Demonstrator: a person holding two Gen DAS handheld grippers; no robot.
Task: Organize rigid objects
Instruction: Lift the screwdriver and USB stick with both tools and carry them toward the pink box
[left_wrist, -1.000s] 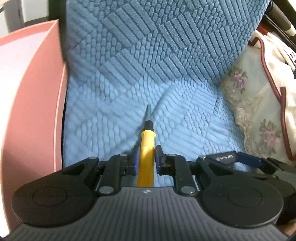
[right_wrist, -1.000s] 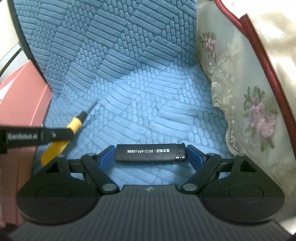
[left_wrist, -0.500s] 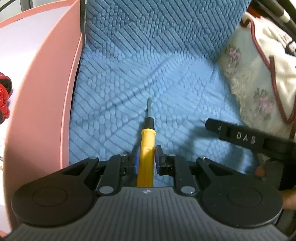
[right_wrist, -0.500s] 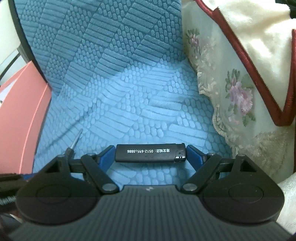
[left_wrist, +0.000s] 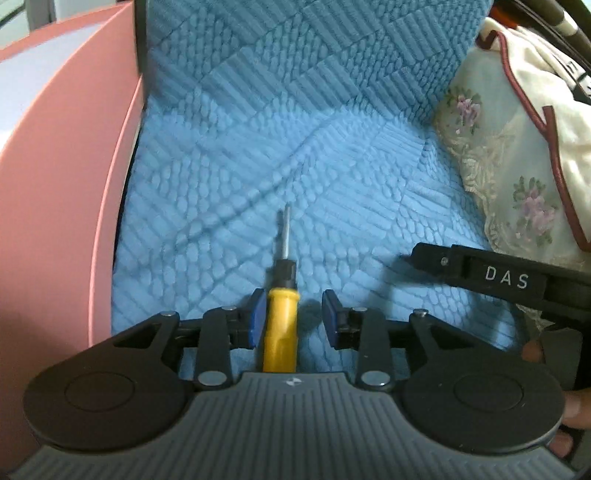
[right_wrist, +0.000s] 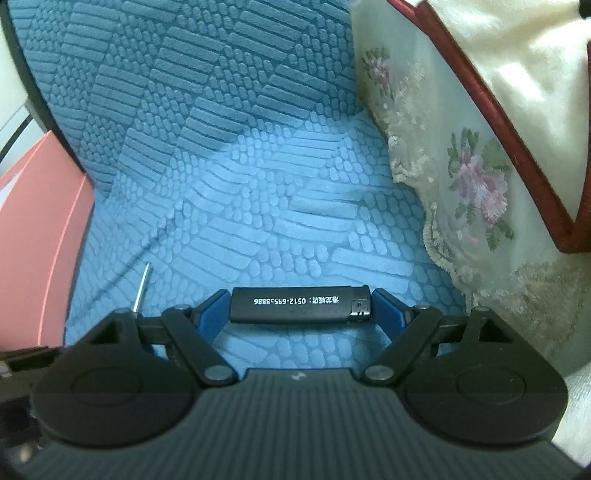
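A yellow-handled screwdriver (left_wrist: 281, 314) lies on the blue textured cushion (left_wrist: 332, 184), tip pointing away. My left gripper (left_wrist: 293, 317) is open around its handle; the left pad touches it, the right pad stands apart. Its metal tip also shows in the right wrist view (right_wrist: 142, 286). My right gripper (right_wrist: 300, 301) is shut on a black lighter (right_wrist: 300, 300) held crosswise, end to end between the blue pads, just above the cushion. The right gripper's body (left_wrist: 498, 275) shows at the right of the left wrist view.
A pink table edge (left_wrist: 66, 184) borders the cushion on the left and also shows in the right wrist view (right_wrist: 40, 236). A floral lace pillow (right_wrist: 461, 166) and a cream blanket with dark red trim (right_wrist: 517, 74) lie to the right.
My left gripper has opened and let go of the screwdriver, which now rests on the cushion. The right gripper still holds the lighter and has shifted little.
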